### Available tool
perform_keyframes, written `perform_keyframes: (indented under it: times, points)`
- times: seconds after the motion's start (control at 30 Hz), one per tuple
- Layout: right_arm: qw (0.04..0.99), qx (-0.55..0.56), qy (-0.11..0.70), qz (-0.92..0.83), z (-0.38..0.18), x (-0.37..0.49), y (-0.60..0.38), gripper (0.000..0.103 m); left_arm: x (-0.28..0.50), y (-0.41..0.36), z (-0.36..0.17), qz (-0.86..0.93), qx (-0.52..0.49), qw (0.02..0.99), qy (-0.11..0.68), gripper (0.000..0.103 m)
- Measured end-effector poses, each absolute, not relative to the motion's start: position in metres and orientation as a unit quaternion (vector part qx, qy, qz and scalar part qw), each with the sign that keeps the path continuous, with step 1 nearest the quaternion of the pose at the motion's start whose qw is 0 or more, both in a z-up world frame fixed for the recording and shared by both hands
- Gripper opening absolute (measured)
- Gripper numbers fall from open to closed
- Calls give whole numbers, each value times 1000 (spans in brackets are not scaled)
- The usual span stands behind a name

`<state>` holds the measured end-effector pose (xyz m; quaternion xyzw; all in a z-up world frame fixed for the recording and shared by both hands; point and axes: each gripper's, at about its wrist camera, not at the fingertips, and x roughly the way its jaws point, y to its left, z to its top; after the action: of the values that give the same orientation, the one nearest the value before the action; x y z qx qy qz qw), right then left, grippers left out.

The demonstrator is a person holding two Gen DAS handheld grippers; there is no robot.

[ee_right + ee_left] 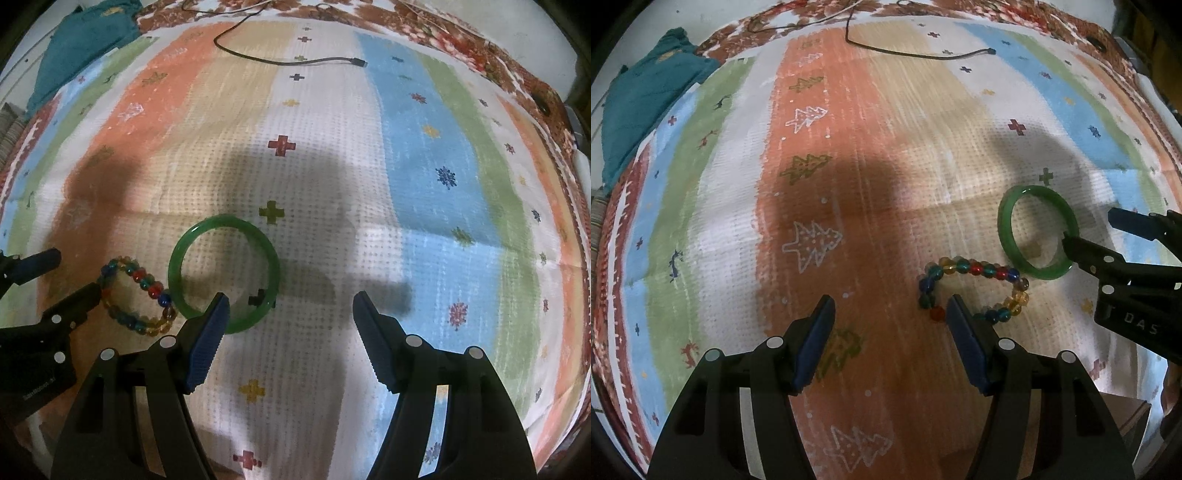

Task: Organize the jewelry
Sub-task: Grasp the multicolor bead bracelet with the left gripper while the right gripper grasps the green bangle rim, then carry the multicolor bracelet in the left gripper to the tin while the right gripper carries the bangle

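Observation:
A green bangle (1038, 232) lies flat on the striped cloth; it also shows in the right wrist view (223, 273). A bracelet of coloured beads (975, 288) lies touching it on the left, seen too in the right wrist view (138, 295). My left gripper (890, 314) is open and empty, its right finger just beside the beads. My right gripper (290, 310) is open and empty; its left finger sits over the bangle's near rim. In the left wrist view the right gripper (1087, 230) enters from the right.
The striped patterned cloth (424, 177) covers the whole surface. A black cable (288, 59) lies at the far side. A teal cloth (642, 96) is bunched at the far left. A cardboard box corner (1126, 417) shows at lower right.

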<state>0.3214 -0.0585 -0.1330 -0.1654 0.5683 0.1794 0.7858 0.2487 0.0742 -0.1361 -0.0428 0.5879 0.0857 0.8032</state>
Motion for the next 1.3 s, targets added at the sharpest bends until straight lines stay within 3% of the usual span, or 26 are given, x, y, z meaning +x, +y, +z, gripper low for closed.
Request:
perform_keyframes:
  times: [0.3,0.33,0.37,0.4,0.5,0.57,0.73,1.3]
  points:
    - [787,-184,562,177,-144,326,-54,69,256,72,-151,80,-27,800,594,62]
    - [787,-186,561,179,-144,326,-54,67,256,71,-151,79,-24,800,594,56]
    - [787,-189,559,181,-144,325,-53,55,256,70,-151,77,-23,801,594,52]
    - [787,-192,557,185,-143,324,-52,50,255,70,-151,75,-25,800,594,44]
    - [783,-191,559,196,-142,322,-50,27,254,70,-150,75,-31,797,598,11]
    - [782,-194,557,204,-142,317,-48,14,254,70,-149,75,-30,797,599,9]
    - [786,-189,547,215,-137,310,-48,9,250,70,-143,72,-38,798,597,9]
    - [806,-177,515,231,-96,282,-63,8,224,52,-82,50,-64,841,535,9]
